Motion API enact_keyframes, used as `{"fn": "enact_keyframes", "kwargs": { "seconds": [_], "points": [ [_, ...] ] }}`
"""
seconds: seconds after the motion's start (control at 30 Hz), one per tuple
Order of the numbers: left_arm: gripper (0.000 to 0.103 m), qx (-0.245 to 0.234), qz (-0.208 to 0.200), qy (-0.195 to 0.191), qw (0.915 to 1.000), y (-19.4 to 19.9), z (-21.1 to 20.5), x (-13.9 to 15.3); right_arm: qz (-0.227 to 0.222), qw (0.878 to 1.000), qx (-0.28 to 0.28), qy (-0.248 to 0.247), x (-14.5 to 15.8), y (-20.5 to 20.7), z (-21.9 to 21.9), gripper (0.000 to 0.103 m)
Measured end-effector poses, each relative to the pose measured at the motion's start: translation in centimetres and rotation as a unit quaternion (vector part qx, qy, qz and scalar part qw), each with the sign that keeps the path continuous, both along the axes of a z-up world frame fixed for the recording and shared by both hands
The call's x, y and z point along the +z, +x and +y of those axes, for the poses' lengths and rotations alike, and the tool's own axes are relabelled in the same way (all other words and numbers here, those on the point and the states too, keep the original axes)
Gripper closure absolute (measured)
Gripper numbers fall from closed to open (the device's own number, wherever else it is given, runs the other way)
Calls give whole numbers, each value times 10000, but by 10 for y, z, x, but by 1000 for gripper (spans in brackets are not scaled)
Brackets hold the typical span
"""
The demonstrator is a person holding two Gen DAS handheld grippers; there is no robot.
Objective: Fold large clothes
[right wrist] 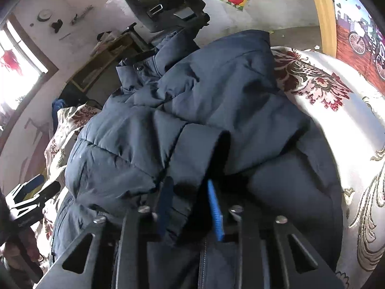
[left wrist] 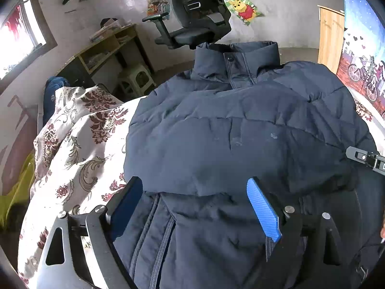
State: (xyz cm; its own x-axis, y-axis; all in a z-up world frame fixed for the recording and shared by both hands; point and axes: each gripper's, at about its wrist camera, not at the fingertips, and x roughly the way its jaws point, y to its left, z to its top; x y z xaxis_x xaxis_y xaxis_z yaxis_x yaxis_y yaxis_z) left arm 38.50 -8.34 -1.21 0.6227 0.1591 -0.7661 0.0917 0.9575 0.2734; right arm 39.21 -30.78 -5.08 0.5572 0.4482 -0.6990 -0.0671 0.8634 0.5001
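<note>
The puffer jacket (left wrist: 240, 132) lies on the bed (left wrist: 79, 149). The right tool (right wrist: 190, 207) pinches a sleeve cuff (right wrist: 192, 144), likely to fold it inward; the left tool (left wrist: 195, 207) hangs released over the hem.

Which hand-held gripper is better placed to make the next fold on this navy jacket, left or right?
Probably the right. The right hand-held gripper has its jaws narrowed around a fold of the navy jacket near the sleeve cuff, while the left hand-held gripper sits wide open over the hem, gripping nothing.
</note>
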Motion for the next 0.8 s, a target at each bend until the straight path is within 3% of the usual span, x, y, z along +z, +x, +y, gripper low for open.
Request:
{"fn": "enact_keyframes", "kwargs": {
  "seconds": [0.17, 0.2, 0.23, 0.3, 0.4, 0.47, 0.53, 0.6, 0.7, 0.8],
  "points": [
    [18, 112, 42, 6, 9999, 0, 3, 1, -39, 9999, 16, 104, 4, -3, -3, 82],
    [18, 151, 51, 3, 9999, 0, 5, 1, -18, 9999, 16, 112, 3, -3, -3, 78],
    [18, 216, 71, -7, 9997, 1, 9, 1, 12, 9999, 42, 152, 2, -2, -3, 63],
    [18, 335, 113, -42, 9994, 2, 15, -1, 53, 9998, 57, 203, 0, -1, -2, 48],
    [18, 552, 212, -172, 9981, 6, 27, -3, 125, 9995, 69, 275, -5, 3, 3, 48],
    [18, 680, 254, -267, 9970, 6, 34, -2, 182, 9995, 95, 260, -7, 6, 8, 57],
    [18, 802, 239, -335, 9959, 7, 41, 2, 152, 9998, 98, 1, -4, 6, 15, 80],
    [18, 866, 198, -388, 9953, 6, 49, 7, 72, 9995, 100, -282, 1, 3, 18, 93],
    [18, 1012, 52, -358, 9942, 5, 65, 17, -132, 9995, 123, -240, 12, -8, 15, 98],
    [18, 1200, -90, -341, 9921, 3, 85, 27, -652, 9973, -9, -339, 39, -21, 8, 99]
  ]
}}
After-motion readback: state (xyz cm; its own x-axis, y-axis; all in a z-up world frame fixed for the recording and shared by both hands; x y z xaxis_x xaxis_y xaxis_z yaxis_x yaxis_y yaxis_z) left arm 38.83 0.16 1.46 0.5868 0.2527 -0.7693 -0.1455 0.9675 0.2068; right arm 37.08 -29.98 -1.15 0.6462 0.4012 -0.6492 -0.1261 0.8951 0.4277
